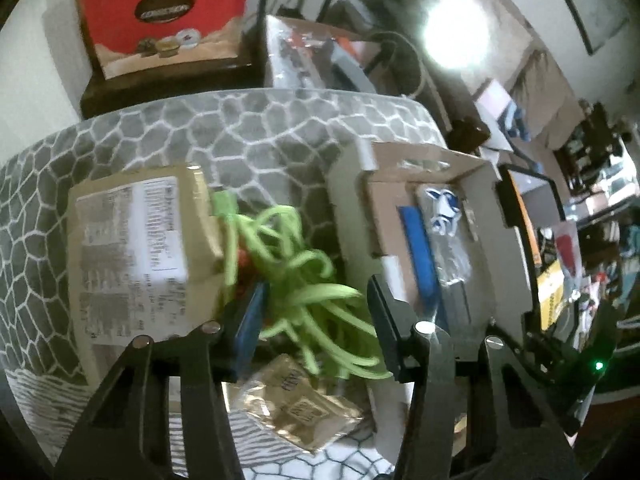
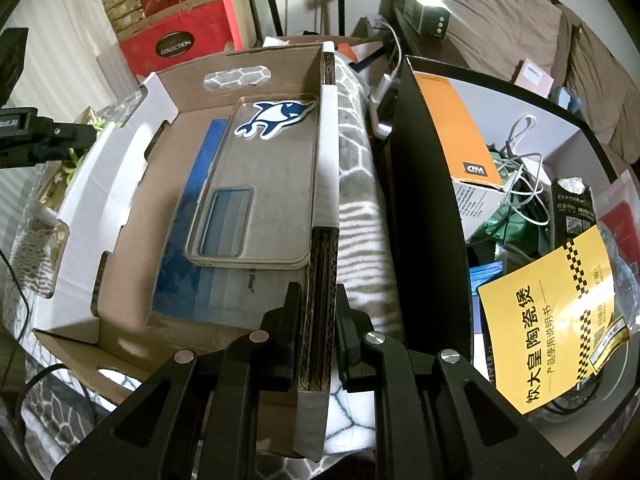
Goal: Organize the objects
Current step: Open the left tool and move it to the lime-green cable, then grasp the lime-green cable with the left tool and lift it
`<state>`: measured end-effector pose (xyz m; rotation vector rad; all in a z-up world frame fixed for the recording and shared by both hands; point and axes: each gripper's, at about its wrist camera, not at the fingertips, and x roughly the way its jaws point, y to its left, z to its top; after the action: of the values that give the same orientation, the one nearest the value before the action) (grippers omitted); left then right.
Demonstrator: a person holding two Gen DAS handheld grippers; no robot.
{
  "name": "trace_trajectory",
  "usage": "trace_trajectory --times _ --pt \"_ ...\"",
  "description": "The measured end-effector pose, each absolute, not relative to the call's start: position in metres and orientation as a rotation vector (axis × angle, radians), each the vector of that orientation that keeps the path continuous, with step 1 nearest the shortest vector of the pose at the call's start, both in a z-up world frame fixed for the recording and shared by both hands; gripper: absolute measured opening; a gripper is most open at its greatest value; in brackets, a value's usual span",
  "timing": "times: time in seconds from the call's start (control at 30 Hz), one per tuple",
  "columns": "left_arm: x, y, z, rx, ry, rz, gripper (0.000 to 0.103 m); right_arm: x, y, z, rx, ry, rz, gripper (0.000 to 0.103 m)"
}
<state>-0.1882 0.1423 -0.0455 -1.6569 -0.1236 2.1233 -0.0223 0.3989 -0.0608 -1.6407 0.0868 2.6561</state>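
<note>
Partly done: the cardboard tray (image 2: pixel 132 216) on the patterned bed (image 1: pixel 248 128) already holds a clear phone case (image 2: pixel 264 184) and a blue sheet (image 2: pixel 188 240). The right claw (image 2: pixel 318 340) pinches the tray's right wall. The left claw (image 1: pixel 312 312), spread, surrounds the green cable (image 1: pixel 296 264) beside the tray; a brown parcel (image 1: pixel 136 256) and gold packet (image 1: pixel 304 408) remain outside.

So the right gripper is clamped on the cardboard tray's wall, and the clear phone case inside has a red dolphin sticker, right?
Not quite. The sticker on the clear phone case is blue and white, as the right wrist view shows. The right gripper is indeed clamped on the wall of the cardboard tray.
</note>
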Motion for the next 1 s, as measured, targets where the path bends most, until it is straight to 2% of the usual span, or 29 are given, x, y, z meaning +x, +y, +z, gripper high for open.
trace_trajectory --times 0.07,0.2,0.23,0.33,0.43,0.63,1.0 --pt "-0.191 0.135 -0.051 -1.672 -0.151 2.115 0.047 -0.022 0.399 -0.06 -1.641 0.082 2.656 0.015" --pt "-0.189 0.144 -0.058 -1.679 -0.086 2.111 0.047 -0.022 0.399 -0.061 -1.641 0.08 2.654 0.015" --pt "-0.188 0.147 -0.059 -1.676 -0.075 2.11 0.045 -0.022 0.398 -0.061 -1.641 0.081 2.654 0.015" --pt "-0.188 0.154 -0.063 -1.684 -0.074 2.113 0.023 -0.022 0.399 -0.061 -1.643 0.08 2.654 0.015" --pt "-0.189 0.15 -0.063 -1.668 -0.096 2.141 0.016 -0.022 0.398 -0.061 -1.642 0.08 2.655 0.015" --pt "-0.186 0.137 -0.039 -1.591 -0.17 2.177 0.013 -0.022 0.398 -0.061 -1.641 0.082 2.655 0.015" --pt "-0.17 0.149 0.06 -1.311 -0.235 2.182 0.013 -0.022 0.398 -0.061 -1.641 0.081 2.654 0.015"
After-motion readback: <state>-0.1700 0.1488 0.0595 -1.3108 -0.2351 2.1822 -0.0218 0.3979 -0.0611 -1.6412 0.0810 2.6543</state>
